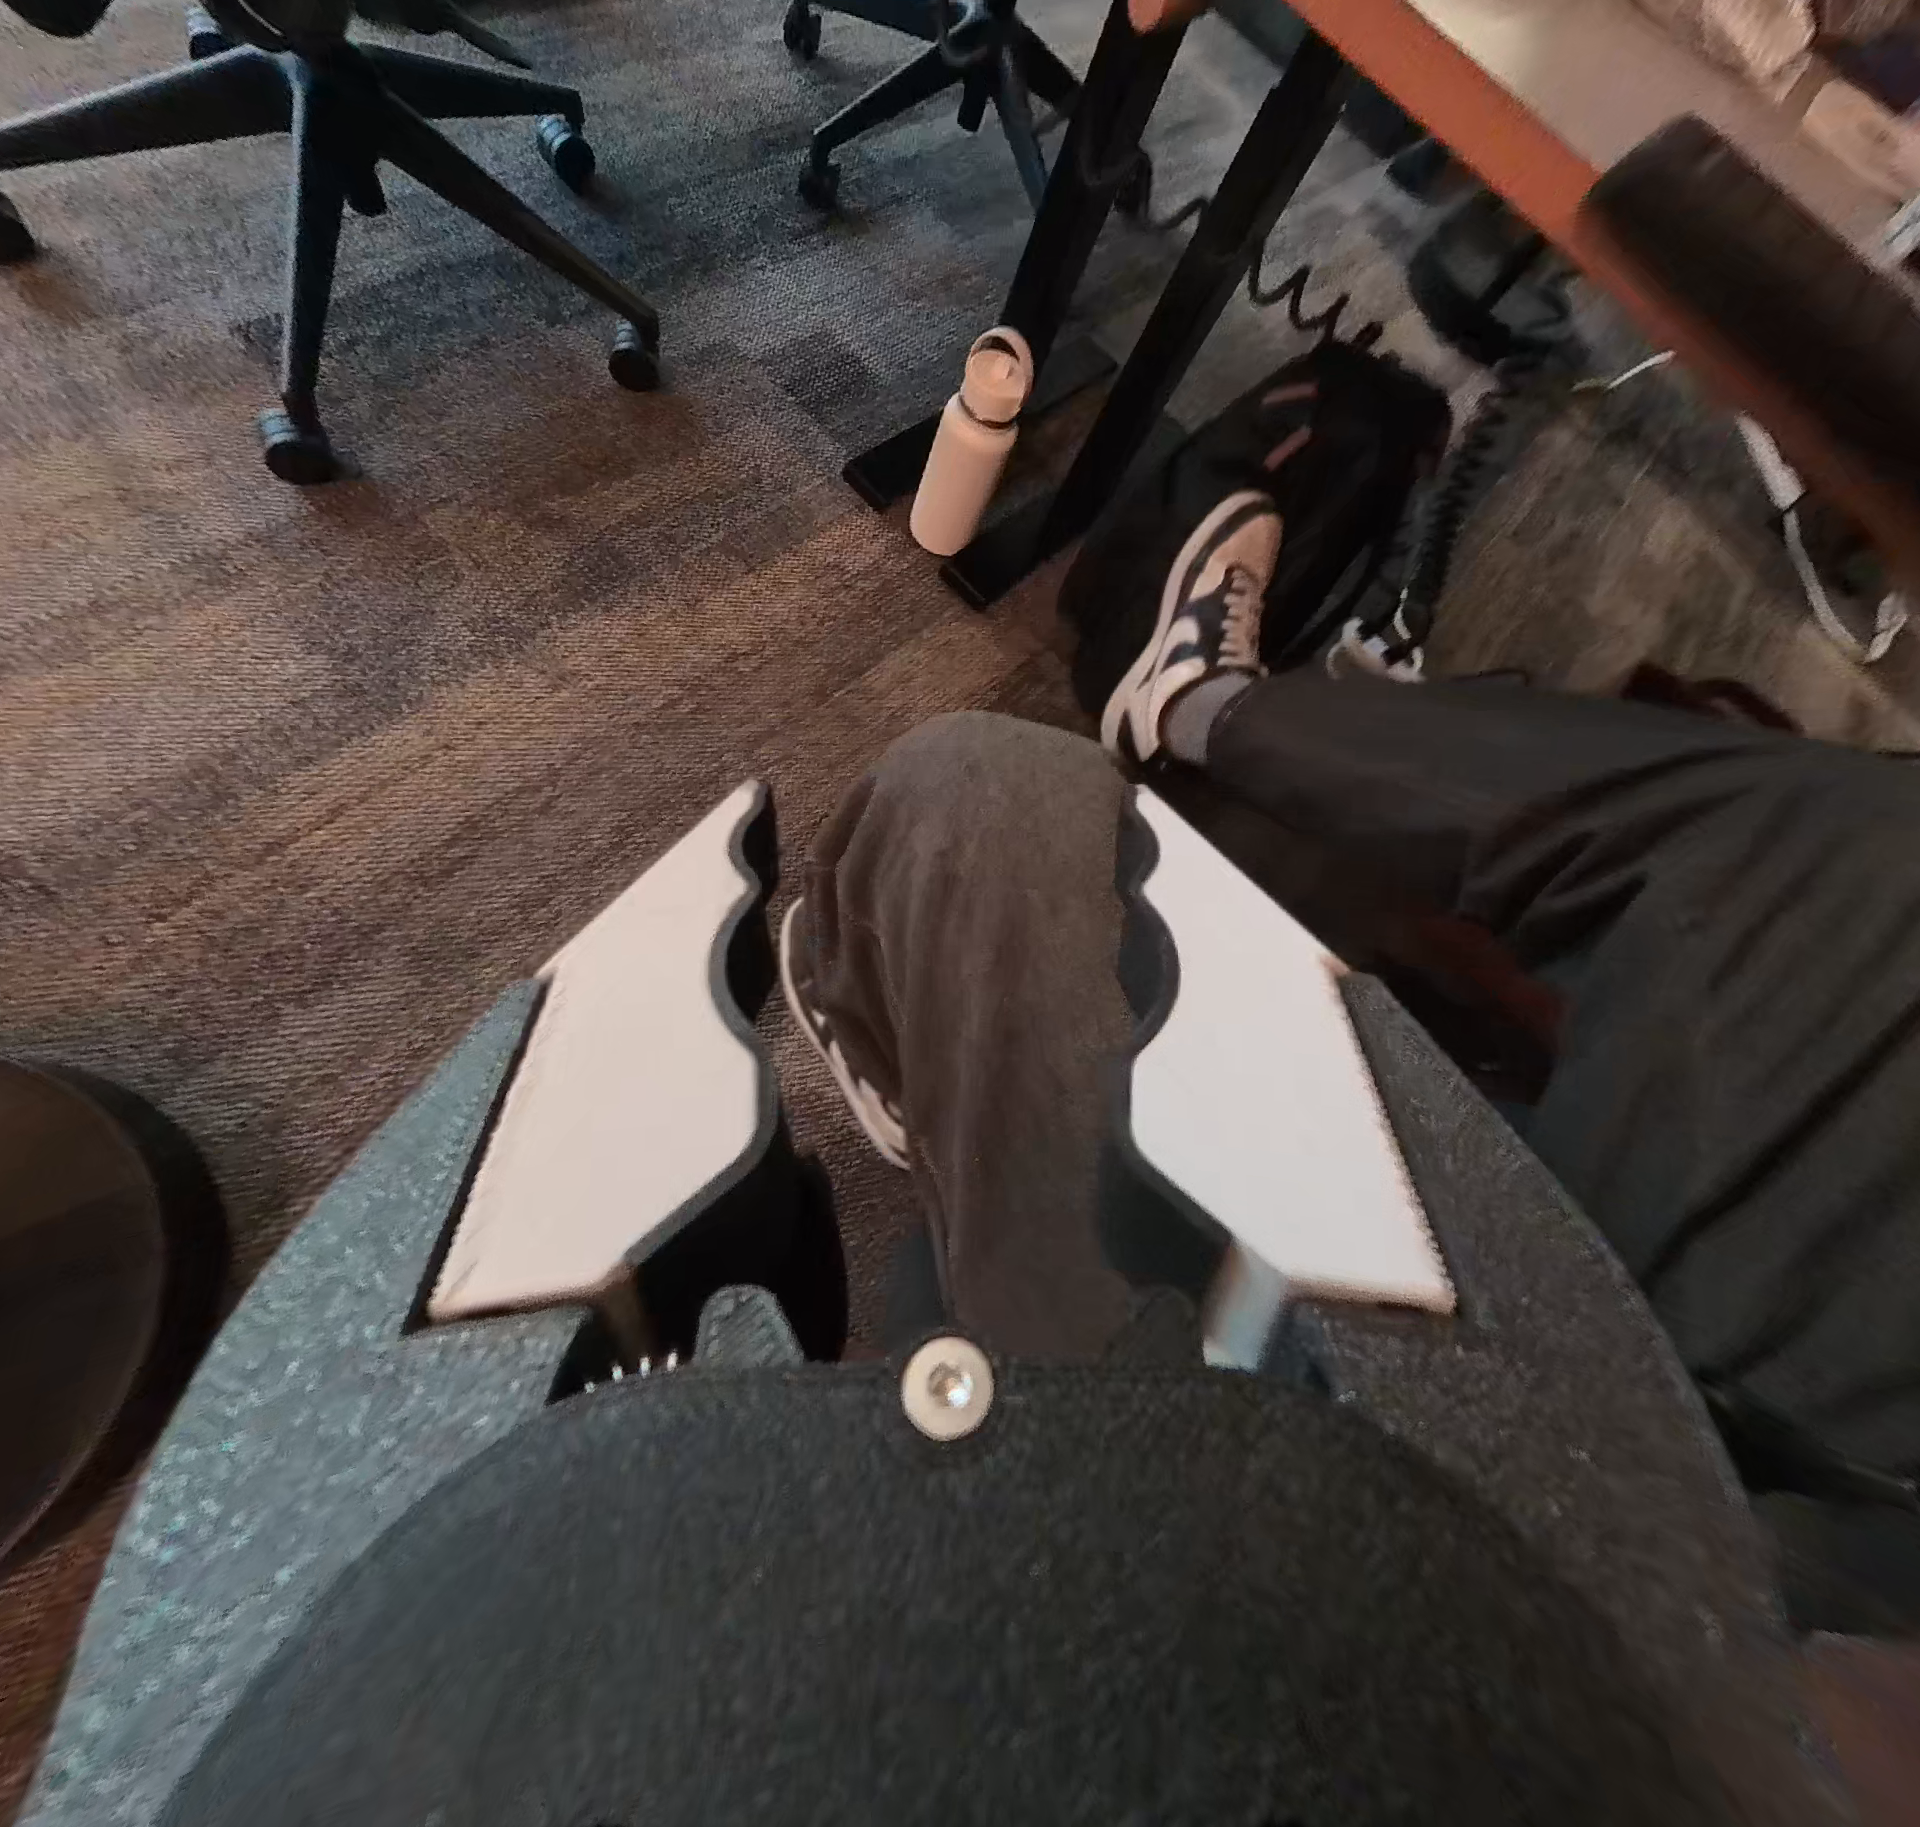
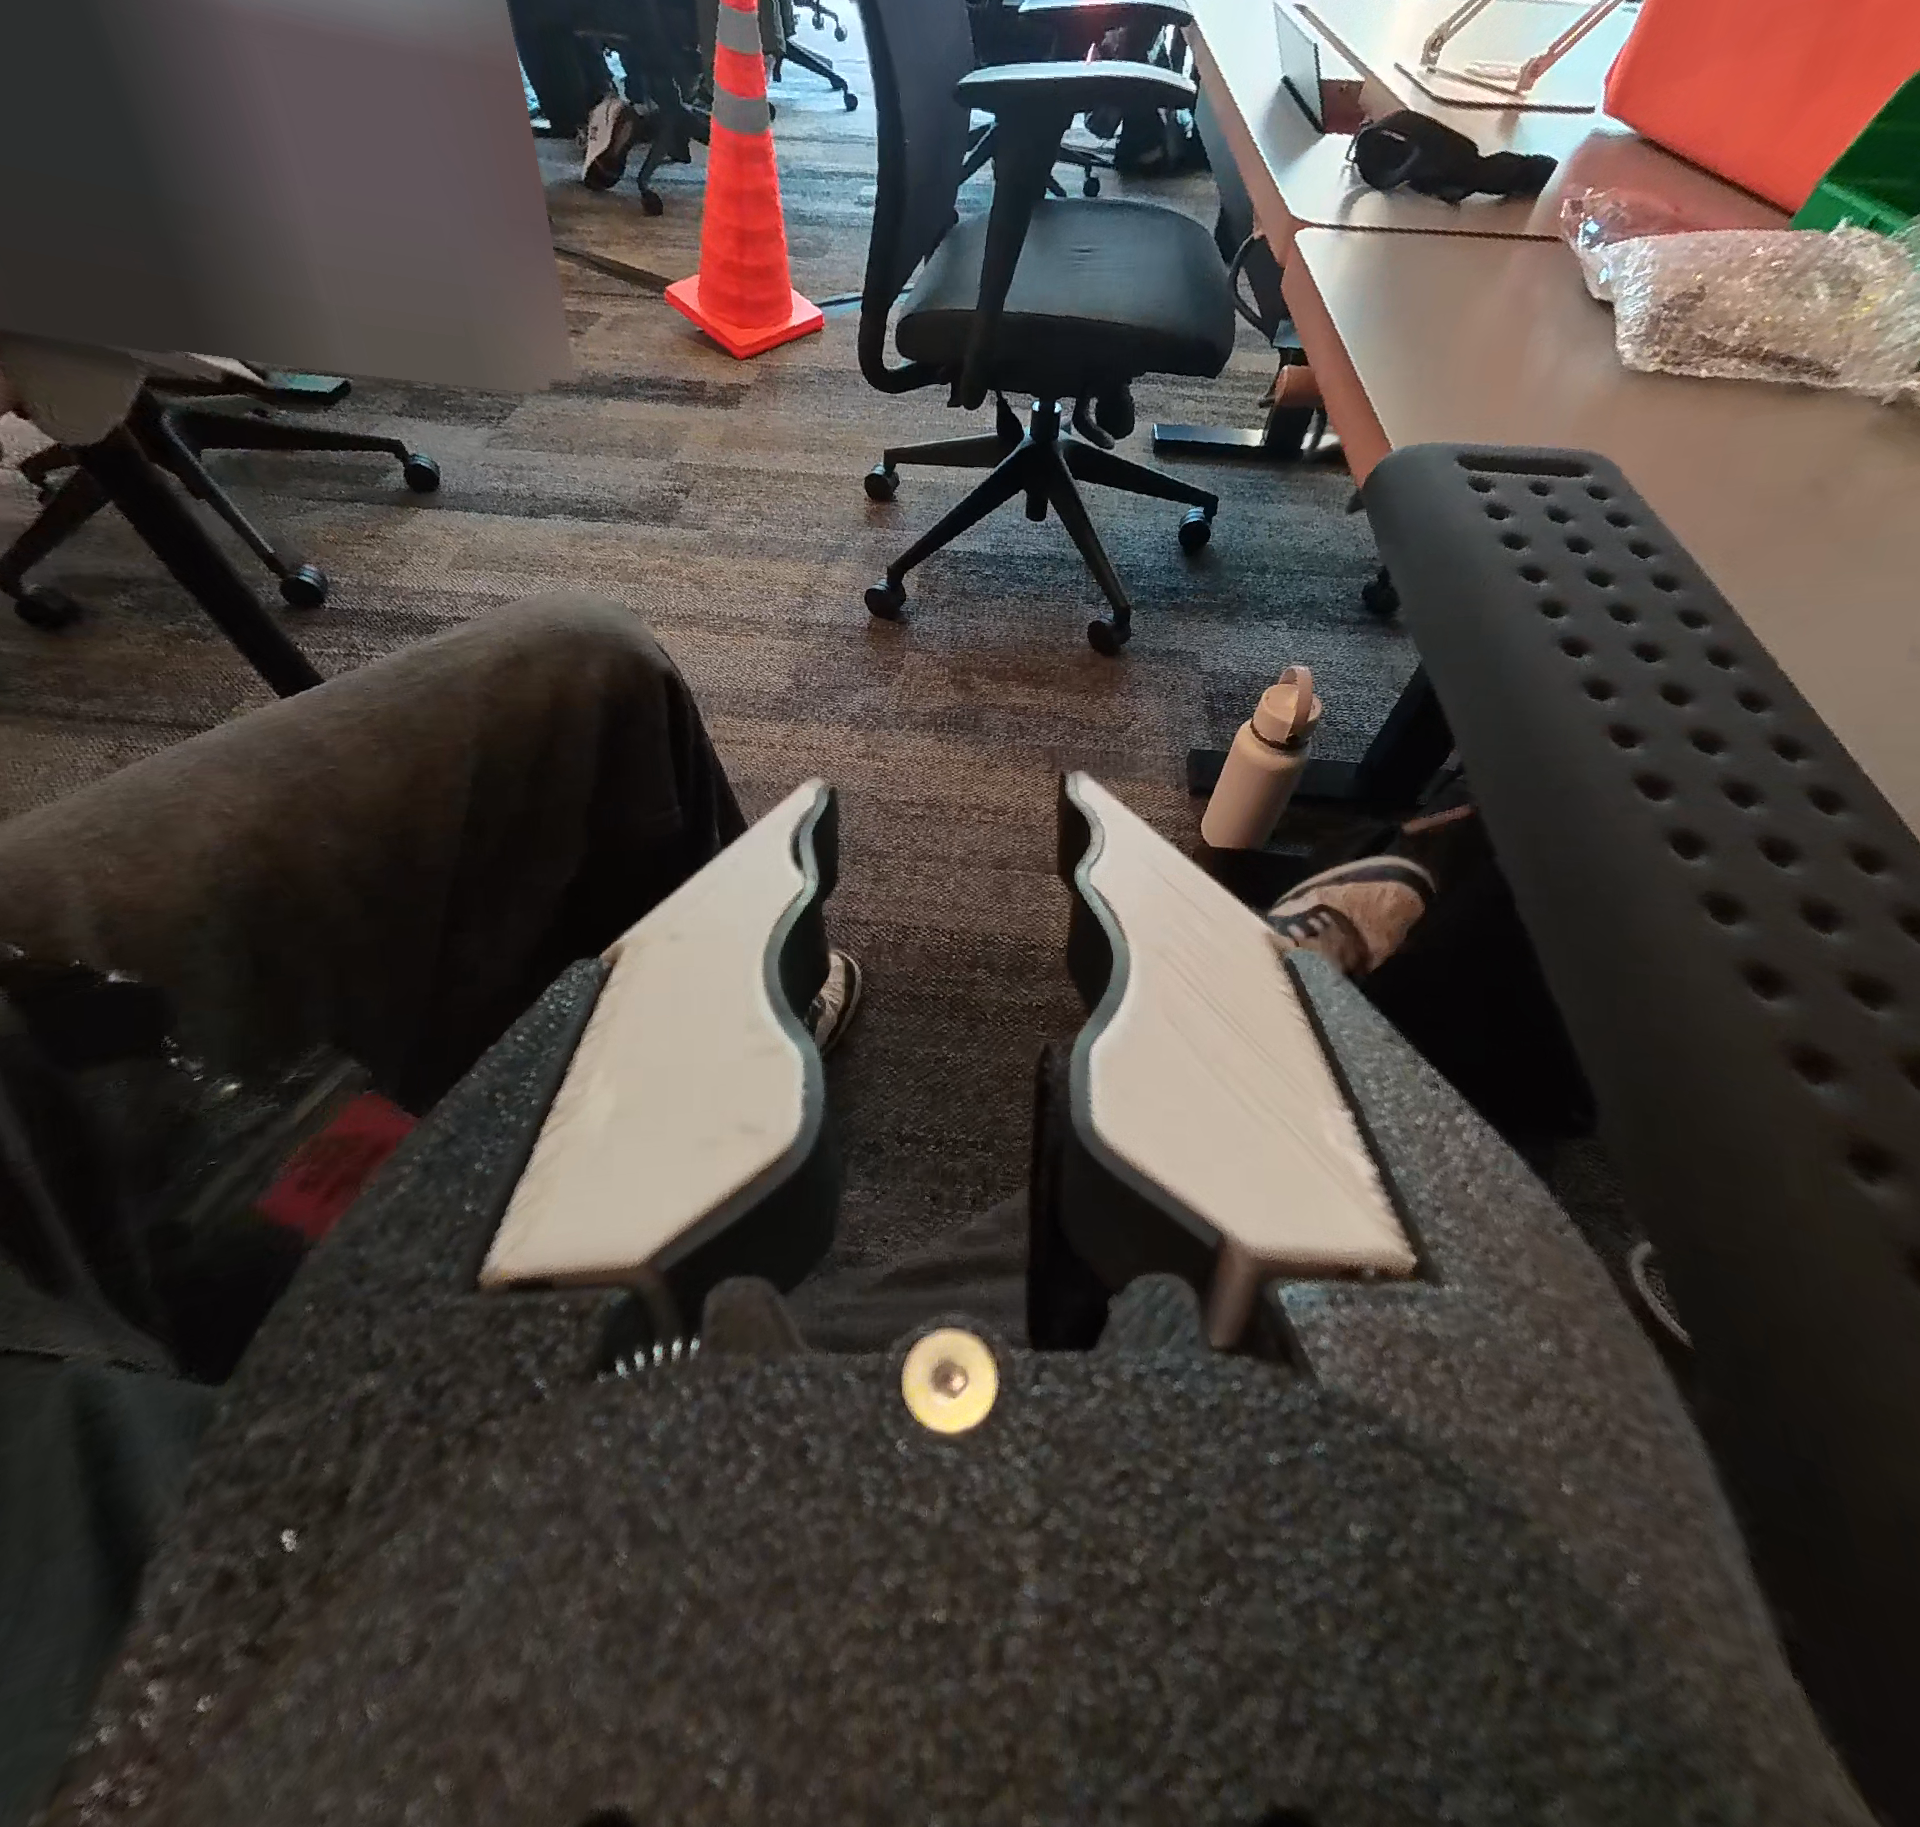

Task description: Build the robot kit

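Note:
My left gripper (image 1: pixel 951 811) is open and empty. It hangs above a seated person's knee in dark grey trousers (image 1: pixel 966 904), which shows between the two white fingers. My right gripper (image 2: pixel 948 806) is open and empty too, held low over the carpet (image 2: pixel 935 717) between the person's left leg (image 2: pixel 416 801) and a black perforated chair armrest (image 2: pixel 1662 738). Neither gripper touches anything.
A white bottle (image 1: pixel 966 447) (image 2: pixel 1252 759) stands on the floor by a black desk leg (image 1: pixel 1091 250). Black office chairs (image 2: pixel 1039 323) (image 1: pixel 343 167) and an orange cone (image 2: pixel 743 177) stand beyond. A grey desk (image 2: pixel 1507 364) with plastic bags (image 2: pixel 1756 312) runs along the right. The person's sneakers (image 1: pixel 1205 614) rest near a dark bag. Left tips to right tips: about 45 cm.

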The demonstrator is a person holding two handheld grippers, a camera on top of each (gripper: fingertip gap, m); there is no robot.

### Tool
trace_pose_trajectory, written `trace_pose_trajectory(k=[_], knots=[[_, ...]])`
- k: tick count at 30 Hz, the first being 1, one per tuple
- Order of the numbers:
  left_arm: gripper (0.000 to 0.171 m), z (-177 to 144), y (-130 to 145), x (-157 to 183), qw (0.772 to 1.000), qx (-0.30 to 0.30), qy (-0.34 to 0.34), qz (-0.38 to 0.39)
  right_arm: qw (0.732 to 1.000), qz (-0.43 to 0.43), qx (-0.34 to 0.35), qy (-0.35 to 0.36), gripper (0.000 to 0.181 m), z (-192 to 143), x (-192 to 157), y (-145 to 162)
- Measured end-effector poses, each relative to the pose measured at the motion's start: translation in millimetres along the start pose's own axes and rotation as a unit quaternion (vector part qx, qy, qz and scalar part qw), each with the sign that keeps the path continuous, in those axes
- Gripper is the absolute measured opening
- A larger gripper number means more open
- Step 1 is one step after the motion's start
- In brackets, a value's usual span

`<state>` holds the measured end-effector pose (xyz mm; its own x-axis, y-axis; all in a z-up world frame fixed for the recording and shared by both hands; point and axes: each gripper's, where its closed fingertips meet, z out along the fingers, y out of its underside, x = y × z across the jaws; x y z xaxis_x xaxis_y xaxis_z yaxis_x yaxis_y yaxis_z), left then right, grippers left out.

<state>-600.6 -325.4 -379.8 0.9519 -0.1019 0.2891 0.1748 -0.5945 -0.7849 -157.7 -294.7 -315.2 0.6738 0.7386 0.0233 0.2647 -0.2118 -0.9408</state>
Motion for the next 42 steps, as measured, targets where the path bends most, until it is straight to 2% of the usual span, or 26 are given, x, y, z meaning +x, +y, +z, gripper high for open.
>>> trace_pose_trajectory(k=[6, 20, 24, 32, 36, 42], knots=[[0.065, -3.7, -5.4, -2.1, 0.999, 0.014, 0.029, -0.014, 1.0, 0.006, 0.022, -0.001, 0.041, -5.6, -5.1, -14.7], [0.065, -2.6, -6.9, 9.4, 0.998, 0.014, 0.058, -0.031, 1.0, 0.011, 0.0, 0.005, 0.04, 7.3, 7.9, -5.1], [0.065, 1.8, -16.1, 17.8, 0.996, 0.021, 0.078, -0.04, 1.0, 0.01, -0.011, 0.012, 0.04, 6.5, 10.6, 1.7], [0.065, 21.4, -27.0, 43.1, 0.994, 0.013, 0.107, -0.027, 0.999, 0.037, -0.009, 0.038, 0.04, -17.4, 20.4, 13.8], [0.065, 25.9, -21.3, 50.2, 0.995, 0.002, 0.101, 0.0, 0.998, 0.045, -0.001, 0.049, 0.039, -30.7, 23.9, 15.6], [0.065, 19.3, -25.2, 48.0, 0.996, 0.015, 0.082, 0.022, 0.998, 0.057, 0.008, 0.032, 0.039, -28.4, 17.3, 11.0]])
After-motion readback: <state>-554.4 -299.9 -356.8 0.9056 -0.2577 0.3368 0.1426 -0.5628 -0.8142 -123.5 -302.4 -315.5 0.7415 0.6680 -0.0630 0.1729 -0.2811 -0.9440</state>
